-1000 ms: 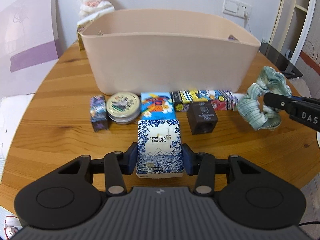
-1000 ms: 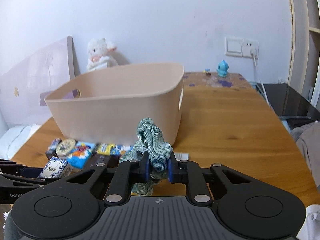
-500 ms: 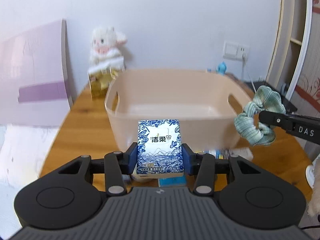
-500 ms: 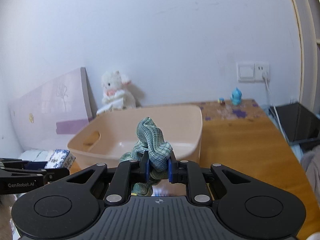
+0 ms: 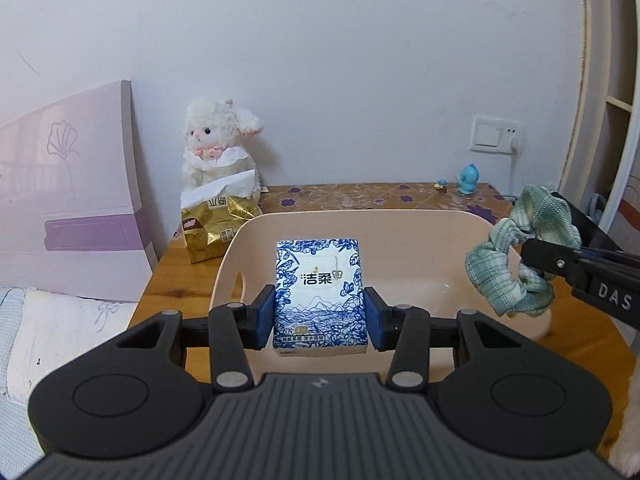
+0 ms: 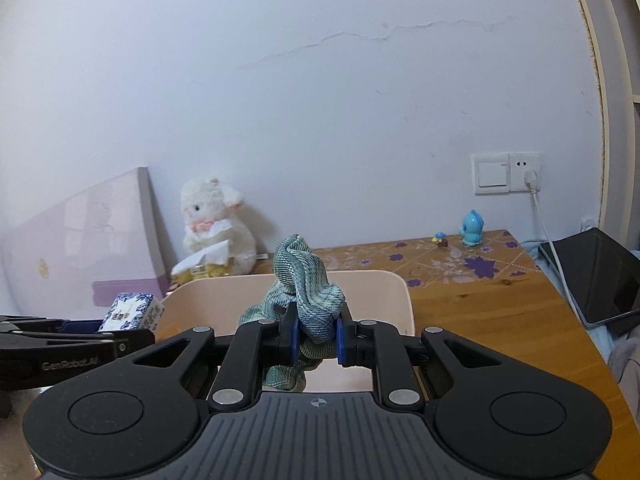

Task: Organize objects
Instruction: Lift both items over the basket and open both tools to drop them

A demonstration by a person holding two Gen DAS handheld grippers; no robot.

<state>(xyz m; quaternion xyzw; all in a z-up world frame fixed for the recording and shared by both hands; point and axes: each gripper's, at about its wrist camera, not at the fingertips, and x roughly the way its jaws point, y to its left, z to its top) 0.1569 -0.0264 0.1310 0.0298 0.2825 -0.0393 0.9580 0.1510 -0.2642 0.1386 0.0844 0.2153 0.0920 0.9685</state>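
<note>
Your left gripper [image 5: 320, 314] is clamped on the blue-and-white tissue pack [image 5: 320, 292], blue pads pressing both its sides, pack upright w/ its printed face toward the cam. It hangs over the near-left part of the beige bin [image 5: 400, 216], above the rim; whether it's inside the bin's walls or just over the edge can't be told.

Your right gripper [image 6: 316, 338] is pinched shut on the green scrunchie [image 6: 304, 284]. Fabric bunches up above the pads and a bit droops below. In the left wrist view that scrunchie [image 5: 520, 256] sits at approx 3 o'clock, over the bin's right rim, w/ the right gripper's black finger coming in from the right edge. In the right wrist view the tissue pack [image 6: 132, 312] shows at 9 o'clock, left of the bin [image 6: 392, 280], held in the left gripper's fingers.

Bin sits on the wooden table [image 6: 500, 320]. Behind it, at 11 o'clock: white plush lamb [image 5: 220, 140] against the wall, gold tissue bag [image 5: 216, 220] just in front of it. At 1 o'clock, far table edge: small blue figurine [image 5: 467, 178], and a wall switch plate [image 5: 496, 134] above it. Dark tablet-like slab [image 6: 596, 276] lies at 3 o'clock in the right view.
</note>
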